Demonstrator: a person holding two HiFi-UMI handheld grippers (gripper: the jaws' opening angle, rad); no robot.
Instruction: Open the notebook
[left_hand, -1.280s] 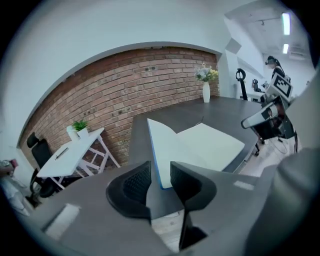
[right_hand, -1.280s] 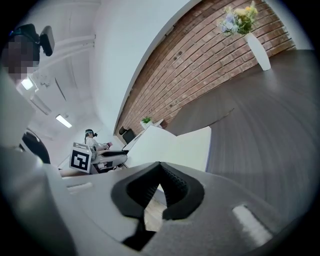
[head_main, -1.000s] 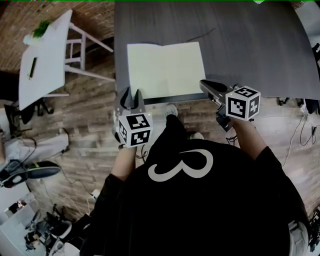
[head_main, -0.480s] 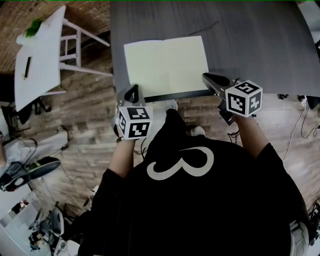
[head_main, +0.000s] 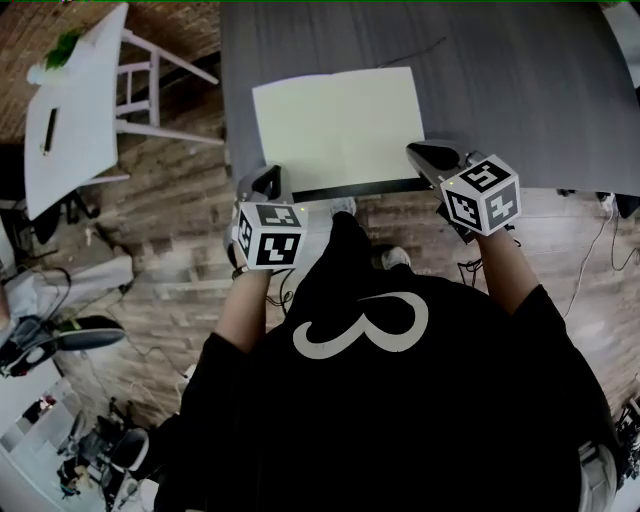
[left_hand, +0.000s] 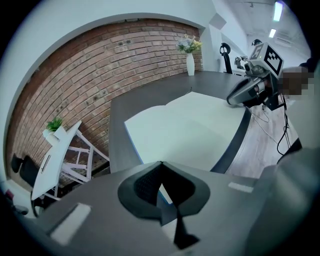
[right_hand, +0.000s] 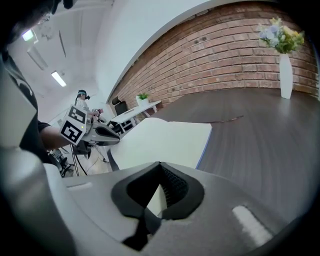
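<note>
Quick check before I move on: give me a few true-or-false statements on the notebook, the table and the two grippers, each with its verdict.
1. The notebook lies open on the dark table. True.
2. The left gripper has its fingers spread wide. False: they are together, with nothing between them.
3. A white vase stands on the table. True.
4. The notebook sits at the table's far end. False: it lies at the near edge, with the left gripper by its near left corner and the right gripper by its near right corner.
5. A pen lies on the notebook's pages. False: the pages are bare.
</note>
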